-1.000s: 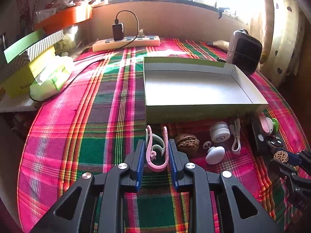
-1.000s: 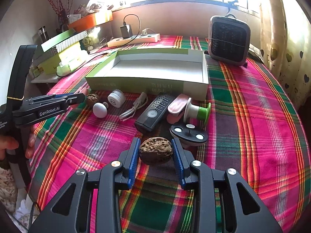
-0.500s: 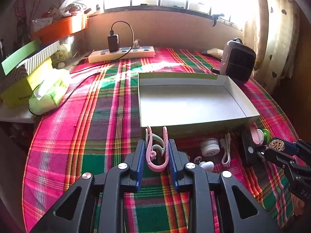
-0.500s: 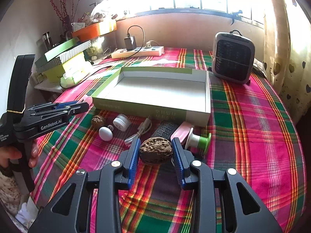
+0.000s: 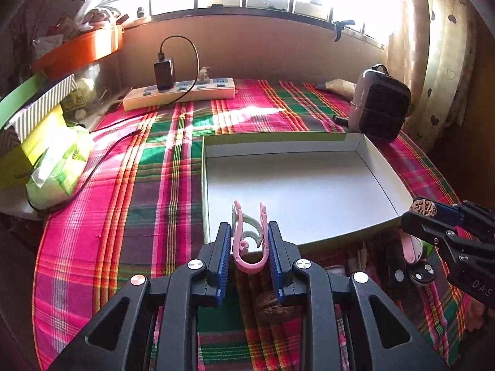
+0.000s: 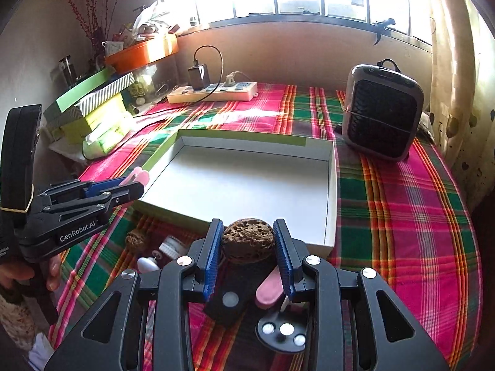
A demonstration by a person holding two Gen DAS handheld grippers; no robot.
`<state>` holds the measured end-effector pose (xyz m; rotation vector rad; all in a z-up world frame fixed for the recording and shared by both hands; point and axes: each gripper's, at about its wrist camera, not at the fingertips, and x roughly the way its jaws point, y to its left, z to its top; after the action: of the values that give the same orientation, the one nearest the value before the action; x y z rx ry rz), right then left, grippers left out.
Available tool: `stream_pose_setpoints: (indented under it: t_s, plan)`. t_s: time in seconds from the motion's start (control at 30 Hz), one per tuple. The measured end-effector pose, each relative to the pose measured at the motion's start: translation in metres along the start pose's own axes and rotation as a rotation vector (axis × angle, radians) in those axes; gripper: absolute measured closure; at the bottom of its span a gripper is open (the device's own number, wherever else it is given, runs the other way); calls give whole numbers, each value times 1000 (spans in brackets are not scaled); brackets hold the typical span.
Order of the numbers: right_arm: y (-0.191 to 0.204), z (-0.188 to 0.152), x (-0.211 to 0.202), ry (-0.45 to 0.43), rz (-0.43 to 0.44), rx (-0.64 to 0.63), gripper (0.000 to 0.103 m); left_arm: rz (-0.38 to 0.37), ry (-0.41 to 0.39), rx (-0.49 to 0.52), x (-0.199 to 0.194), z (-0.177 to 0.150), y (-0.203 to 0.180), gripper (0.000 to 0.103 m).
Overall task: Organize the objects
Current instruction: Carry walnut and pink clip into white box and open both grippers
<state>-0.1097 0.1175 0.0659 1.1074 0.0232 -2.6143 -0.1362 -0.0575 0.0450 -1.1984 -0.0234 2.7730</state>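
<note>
The left tool (image 5: 250,249) grips the thin, springy pink plastic clip (image 5: 249,241) by its sides and the right tool (image 6: 248,247) the hard, light brown walnut (image 6: 248,239) at its middle, both over the near edge of the shallow white cardboard box (image 6: 331,185).

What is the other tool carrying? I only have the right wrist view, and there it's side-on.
Observer: The left tool is clamped on a pink clip, U-shaped, open end pointing forward.
Operator: Where is it relative to the box?
Observer: The clip's tips overlap the white box at its near left corner in that view.
Operator: Anything left under it?
Observer: A second walnut lies on the cloth below its right jaw.
</note>
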Motion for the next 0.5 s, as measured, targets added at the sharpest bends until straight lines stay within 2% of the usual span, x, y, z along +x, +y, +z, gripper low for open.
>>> stream_pose_setpoints:
  t_s: [0.5]
  plan:
    - [-41, 46, 60, 83, -70, 11, 69, 3, 41, 8, 44, 36, 7, 81]
